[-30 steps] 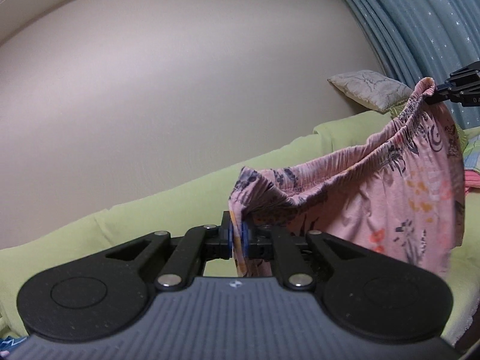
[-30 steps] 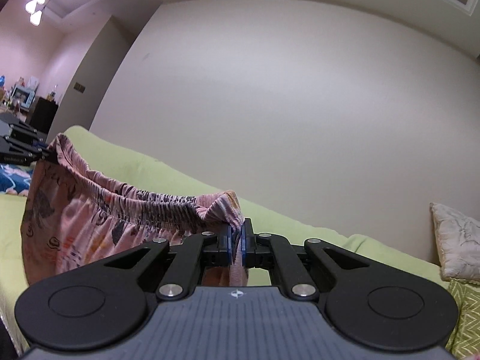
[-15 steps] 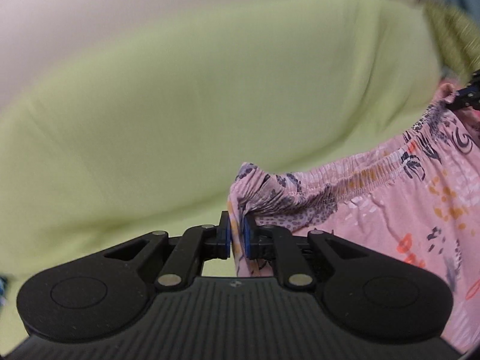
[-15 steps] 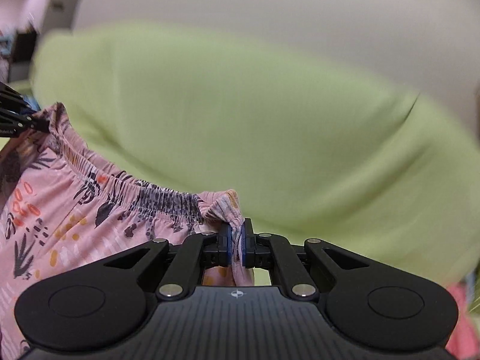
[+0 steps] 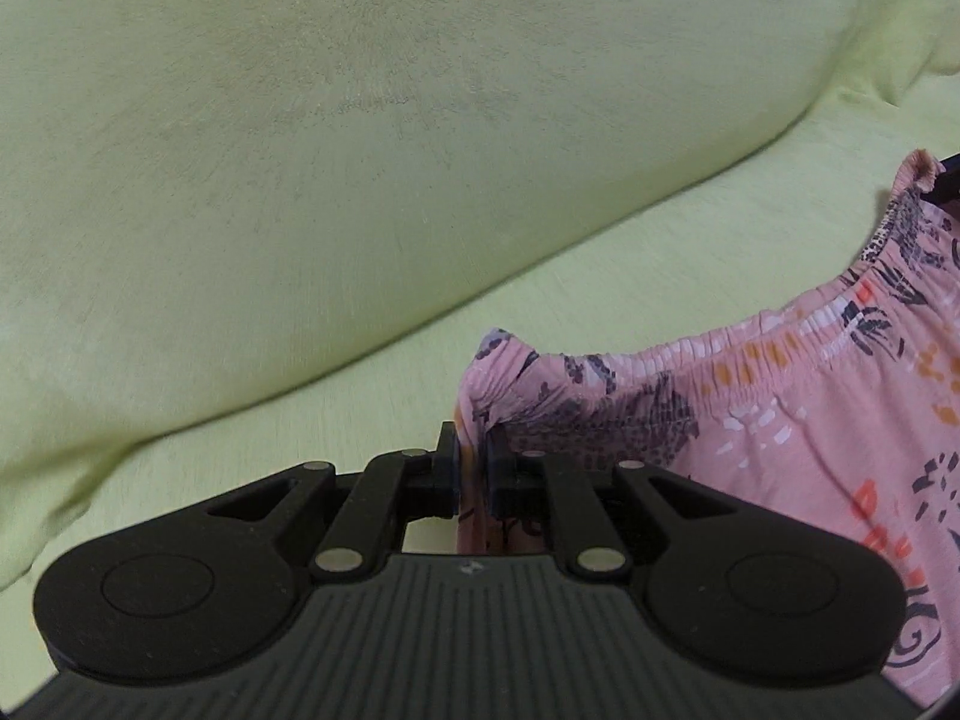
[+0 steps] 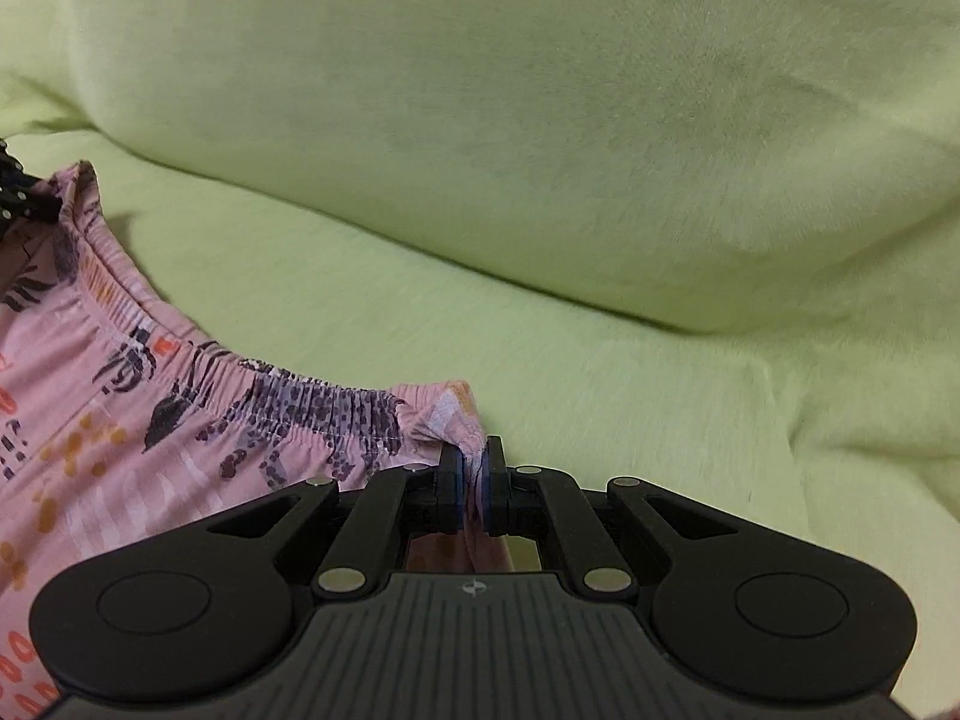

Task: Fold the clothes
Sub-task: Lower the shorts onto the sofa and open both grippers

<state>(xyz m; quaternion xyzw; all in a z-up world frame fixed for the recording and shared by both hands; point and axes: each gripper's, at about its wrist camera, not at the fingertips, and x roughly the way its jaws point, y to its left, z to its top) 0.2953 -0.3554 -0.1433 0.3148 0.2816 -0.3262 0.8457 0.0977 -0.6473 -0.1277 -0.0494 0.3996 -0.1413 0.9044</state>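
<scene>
I hold a pink patterned garment (image 5: 780, 420) by its elastic waistband, stretched between both grippers just above the sofa seat. My left gripper (image 5: 472, 468) is shut on the waistband's left corner. My right gripper (image 6: 471, 480) is shut on the right corner; the garment (image 6: 120, 432) runs off to the left in that view. The right gripper's tip (image 5: 948, 180) shows at the right edge of the left wrist view, and the left gripper's tip (image 6: 18, 198) at the left edge of the right wrist view. The garment's lower part is hidden.
A light green sofa fills both views: its back cushion (image 5: 360, 150) rises close ahead, and the seat (image 6: 540, 360) lies under the garment.
Both grippers have tilted down and dropped toward the sofa seat with the garment still held. The wall, curtain and pillow have left the views.
</scene>
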